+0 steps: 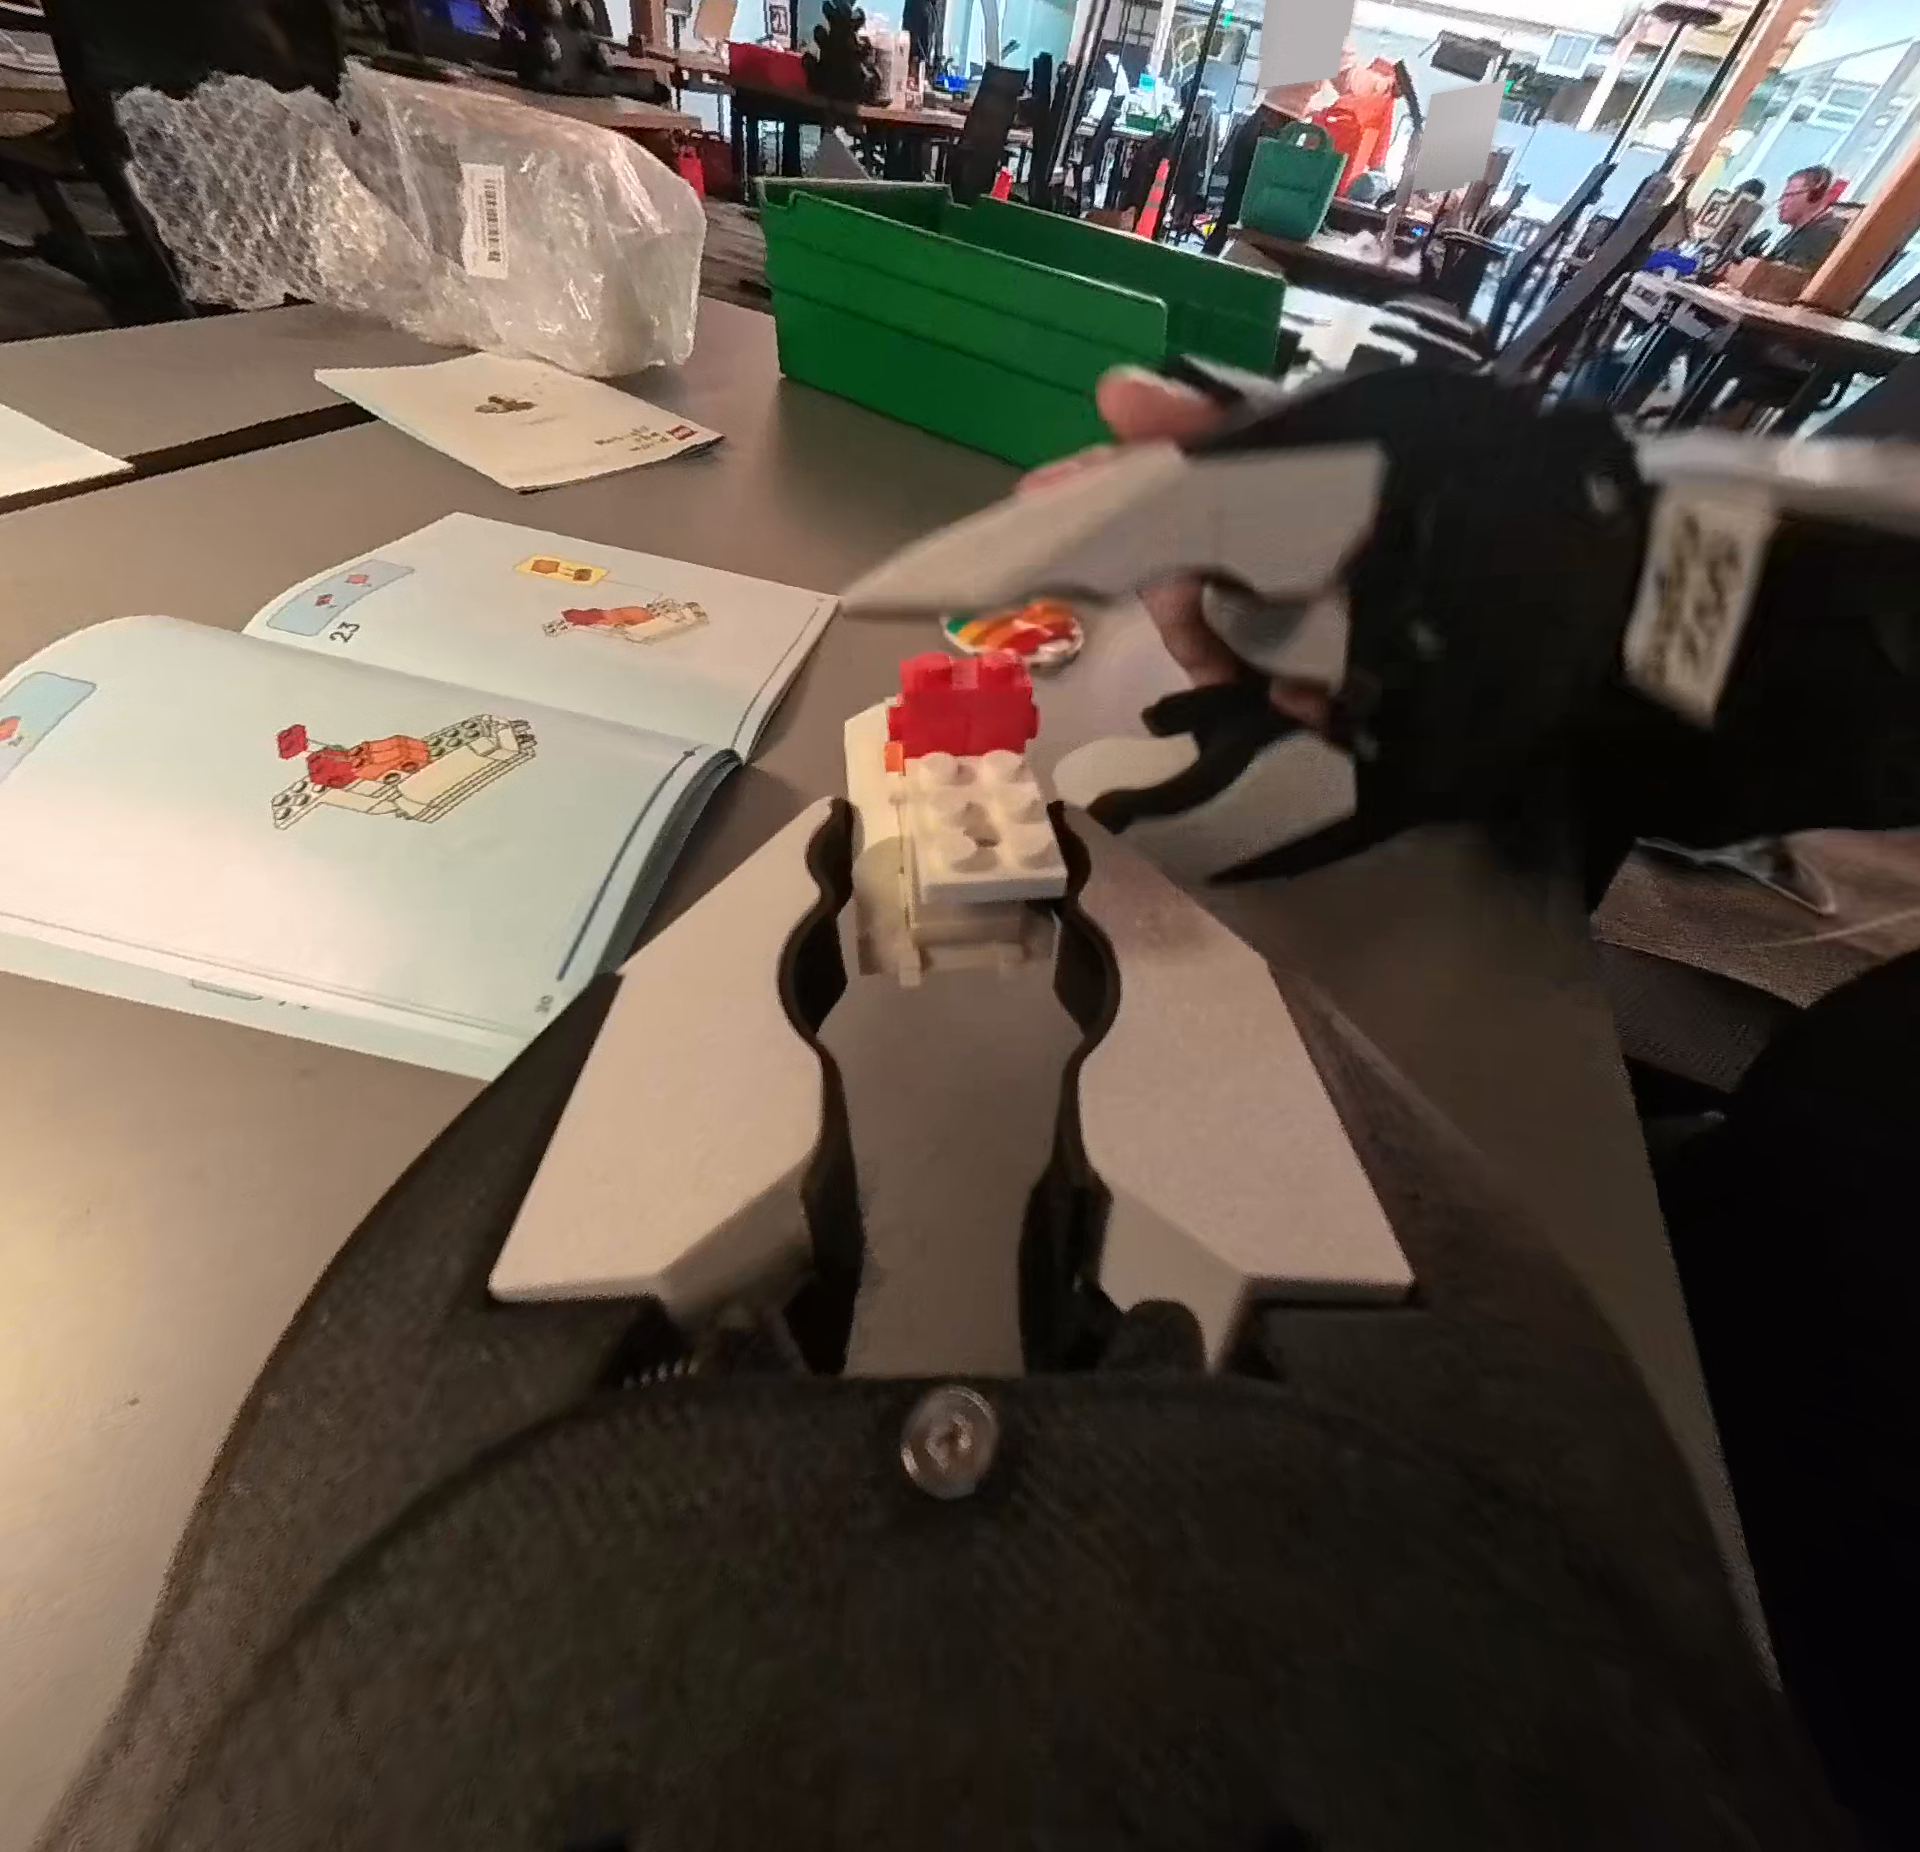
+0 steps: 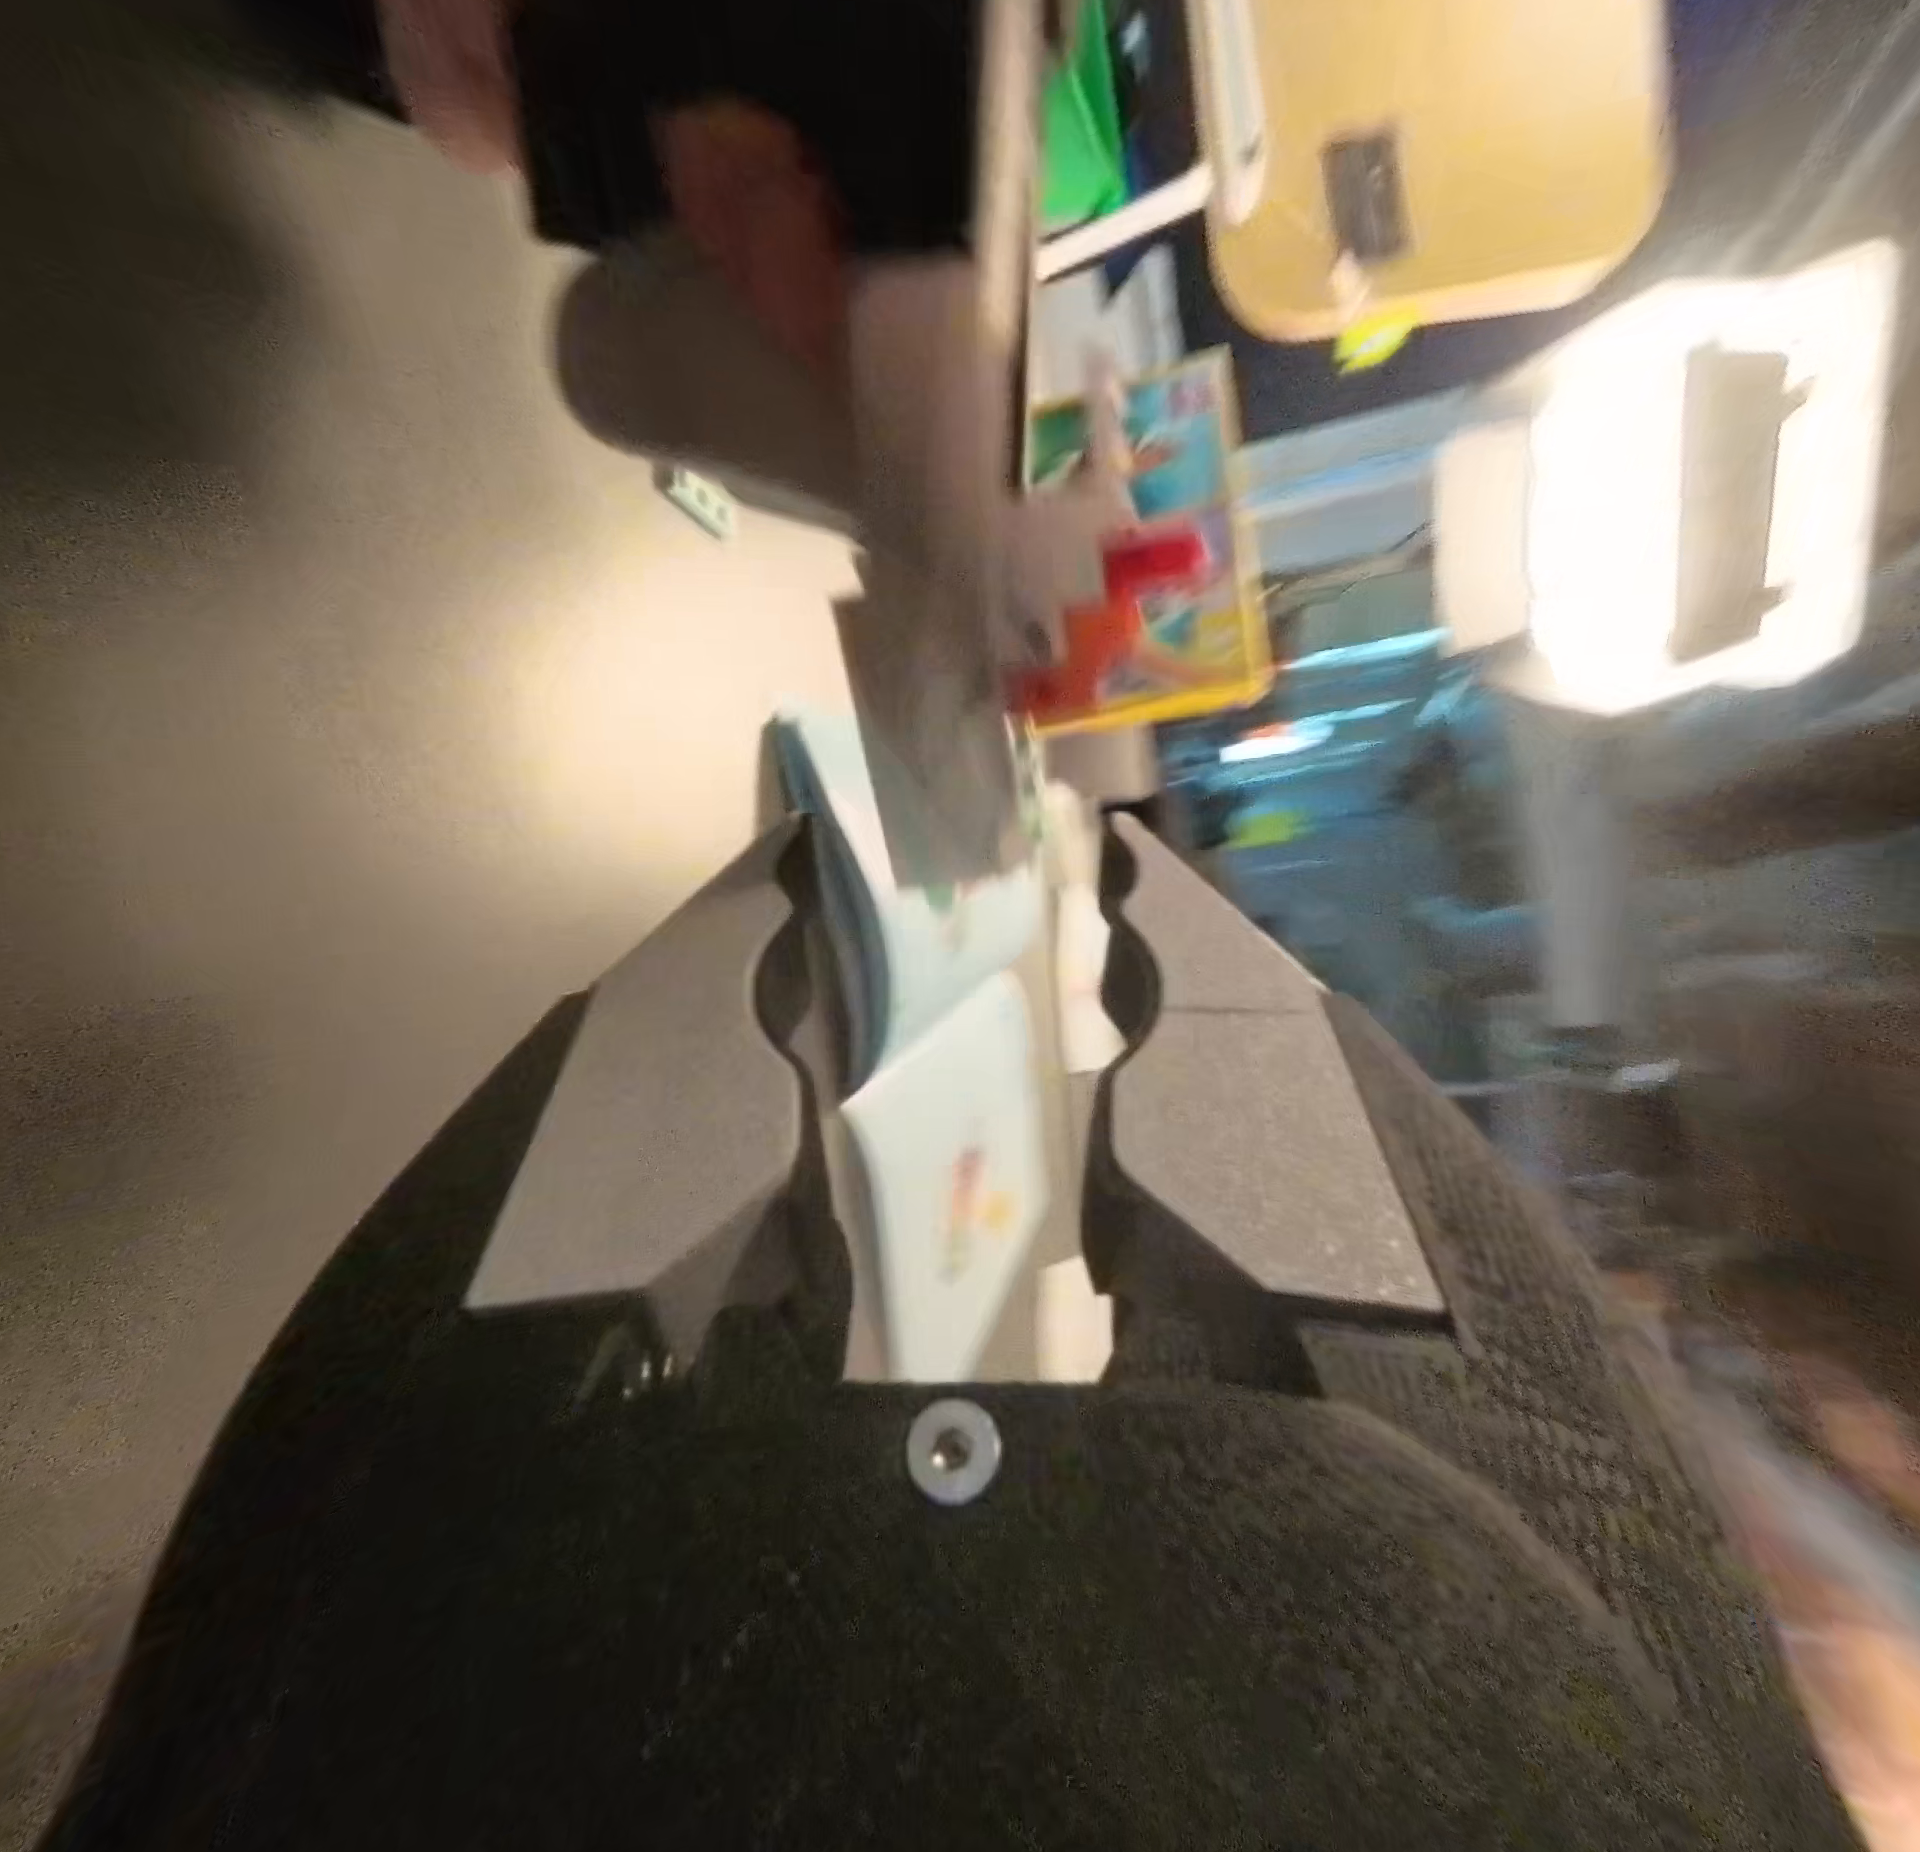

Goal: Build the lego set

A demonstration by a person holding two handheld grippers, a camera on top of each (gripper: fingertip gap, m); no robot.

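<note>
Two grippers noted: left gripper (image 1: 951, 846) clamps the white-and-red model (image 1: 961, 815) above the table (image 1: 260, 1231), right of the booklet (image 1: 343, 794); right gripper (image 2: 951, 846) parted, empty, blurred.

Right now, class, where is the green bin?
In the left wrist view, the green bin sits on the table's far side, right of the plastic-wrapped bundle.

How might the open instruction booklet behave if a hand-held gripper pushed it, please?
The booklet looks thin and floppy, so its raised pages would probably bend. Lying flat on the smooth table, it would likely slide rather than tip.
</note>
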